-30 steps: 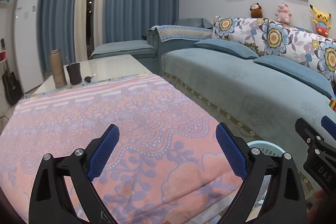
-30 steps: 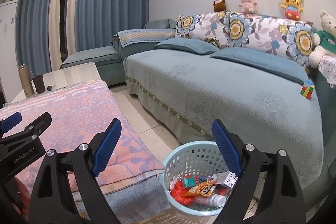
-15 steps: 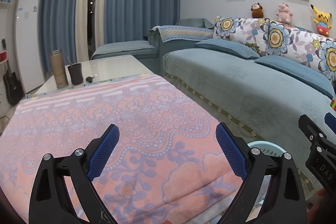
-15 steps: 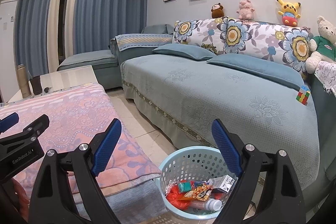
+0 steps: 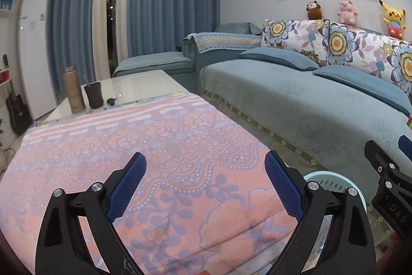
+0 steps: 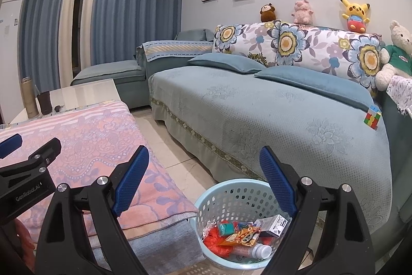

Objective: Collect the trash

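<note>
Both grippers unchanged from a second ago: same spread, nothing picked up. The right view has tilted up a bit since then, so the basket sits lower in frame and more of the wall shows; the left view is almost identical.

Right gripper (image 6: 203,178): fingers (image 6: 131,179) released, spread wide, nothing between them. It aims slightly downward over the light-blue basket (image 6: 233,188), which stands on the floor between the near end of the desk and the sofa (image 6: 257,115). The trash (image 6: 242,236) is all inside the basket: red crumpled wrapper, colourful snack packets, a small white carton, a plastic bottle lying on its side.

Left gripper (image 5: 204,183): fingers (image 5: 127,186) also released and empty, aimed slightly downward over the pink patterned blanket (image 5: 154,146) covering the near part of the desk (image 5: 144,84). In this view only the basket's rim (image 5: 332,178) shows, at the right, behind the right finger.

Each gripper is visible at the edge of the other's view, side by side, apart.

Far end of the desk: a tan flask (image 5: 73,89), a dark cup (image 5: 94,94) and a small dark object beside them. A colour cube (image 6: 372,117) lies on the sofa, far right.
</note>
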Available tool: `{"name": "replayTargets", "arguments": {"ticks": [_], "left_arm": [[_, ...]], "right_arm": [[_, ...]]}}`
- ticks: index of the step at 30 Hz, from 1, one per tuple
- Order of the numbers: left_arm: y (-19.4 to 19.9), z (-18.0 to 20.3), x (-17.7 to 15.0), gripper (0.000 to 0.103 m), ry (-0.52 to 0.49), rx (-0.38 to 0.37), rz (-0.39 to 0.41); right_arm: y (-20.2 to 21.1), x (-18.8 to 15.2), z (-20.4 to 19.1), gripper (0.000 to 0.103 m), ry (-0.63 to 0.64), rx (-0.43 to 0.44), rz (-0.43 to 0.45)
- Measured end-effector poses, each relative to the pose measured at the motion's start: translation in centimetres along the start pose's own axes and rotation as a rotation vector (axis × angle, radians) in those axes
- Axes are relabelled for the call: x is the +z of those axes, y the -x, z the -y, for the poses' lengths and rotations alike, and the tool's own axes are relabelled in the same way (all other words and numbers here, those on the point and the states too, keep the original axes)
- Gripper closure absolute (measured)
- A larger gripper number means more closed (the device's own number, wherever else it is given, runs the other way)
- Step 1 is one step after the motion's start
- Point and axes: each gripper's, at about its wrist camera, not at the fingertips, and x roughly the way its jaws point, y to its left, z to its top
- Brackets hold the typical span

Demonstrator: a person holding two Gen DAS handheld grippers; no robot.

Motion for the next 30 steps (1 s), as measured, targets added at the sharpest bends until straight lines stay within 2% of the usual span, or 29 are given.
{"name": "replayTargets", "arguments": {"ticks": [4, 14, 21, 30], "left_arm": [[0.1, -0.1, 0.0, 0.013, -0.002, 0.022, 0.008], [0.1, -0.4, 0.2, 0.013, -0.023, 0.055, 0.002], [1.0, -0.3, 0.2, 0.013, -0.043, 0.061, 0.013], [0.9, -0.9, 0.7, 0.013, -0.011, 0.038, -0.004]], "right_arm": [[-0.1, 0.1, 0.0, 0.02, -0.007, 0.006, -0.015], [1.1, 0.4, -1.5, 0.02, 0.049, -0.018, 0.021], [1.2, 0.8, -1.0, 0.02, 0.008, -0.003, -0.009], [1.0, 0.9, -1.2, 0.02, 0.021, -0.015, -0.02]]}}
